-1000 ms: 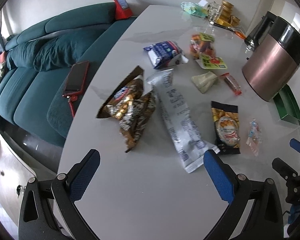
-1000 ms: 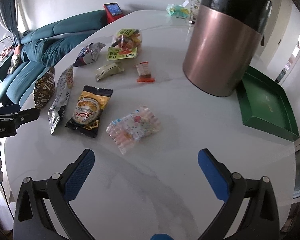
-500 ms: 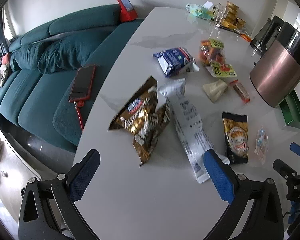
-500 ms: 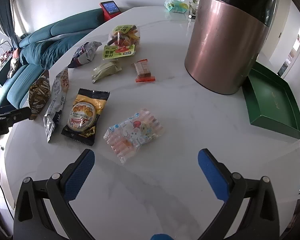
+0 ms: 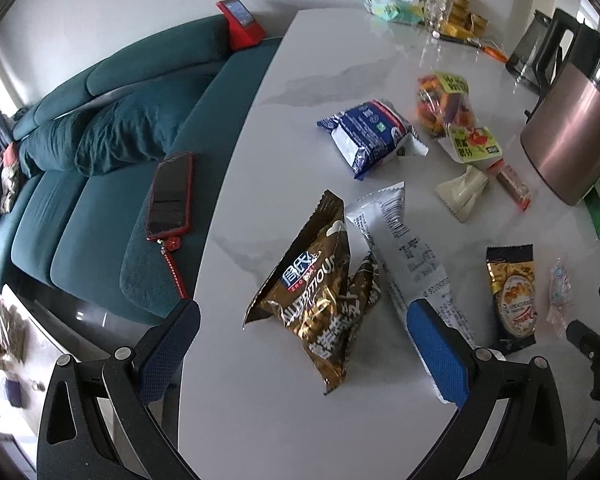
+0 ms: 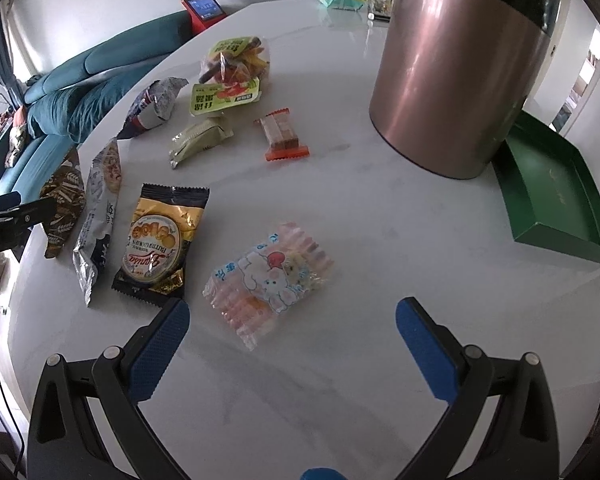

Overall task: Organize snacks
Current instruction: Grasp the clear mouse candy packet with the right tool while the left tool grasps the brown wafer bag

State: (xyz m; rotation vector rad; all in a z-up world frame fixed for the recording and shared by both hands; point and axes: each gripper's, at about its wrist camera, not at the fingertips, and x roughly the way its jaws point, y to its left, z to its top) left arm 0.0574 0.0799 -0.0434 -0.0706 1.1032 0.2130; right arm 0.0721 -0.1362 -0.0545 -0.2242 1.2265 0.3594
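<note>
Both claws, left (image 5: 303,344) and right (image 6: 292,340), gape wide, holding nothing. The clear pack (image 6: 269,282) looks slippery, so a shallow pinch might squirt it across the desk (image 6: 380,208).

teal sofa (image 5: 112,128), red phone (image 5: 170,198) on it, copper bin (image 6: 456,68)

Home living room: teal sofa (image 5: 100,184) at 9 o'clock beside a white marble table (image 5: 300,420), red-cased phone (image 5: 170,198) on the cushion, red smart display (image 6: 203,9) at 11 o'clock, copper bin (image 6: 456,76) at 1 o'clock.
</note>
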